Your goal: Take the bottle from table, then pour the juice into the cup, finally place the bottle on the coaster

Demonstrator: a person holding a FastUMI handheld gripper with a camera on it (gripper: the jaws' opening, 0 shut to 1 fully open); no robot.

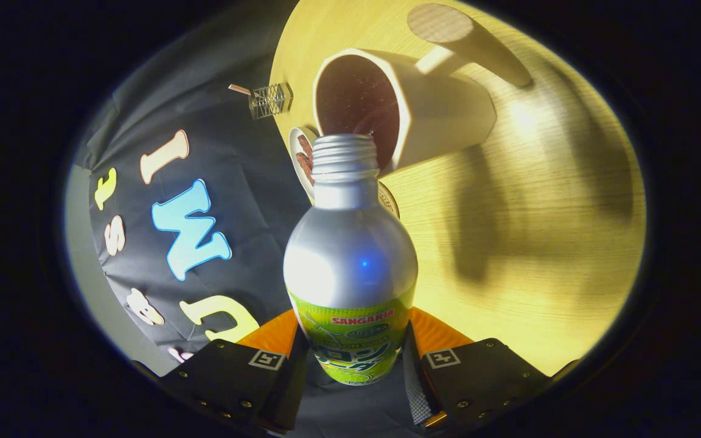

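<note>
Pale wood-grain counter (539,201) fills the far side, tipped over in this rolled gripper view, with the black cloth wall (247,201) meeting its edge just beyond the bottle. Gripper (353,359) has its jaws closed snug on the bottle (350,267), one finger on each side of the green label band at the lower body. Bottle runs lengthwise straight away from the fingers, silver shoulder and neck leading, cap off, threaded mouth pointing right at the cup (411,109). Cup is cream-coloured, many-sided, its opening facing the bottle's mouth, which overlaps the cup's near rim; inside looks dark reddish-brown, whether liquid or glaze I cannot tell. A small white dish (299,152) with brown pieces in it peeks out beside the bottle's neck, near the counter's edge, and a round disc (390,198) shows just behind the neck. A little wire cage thing (270,99) sits at the counter's edge. Open wood beyond the cup, shadowed.
</note>
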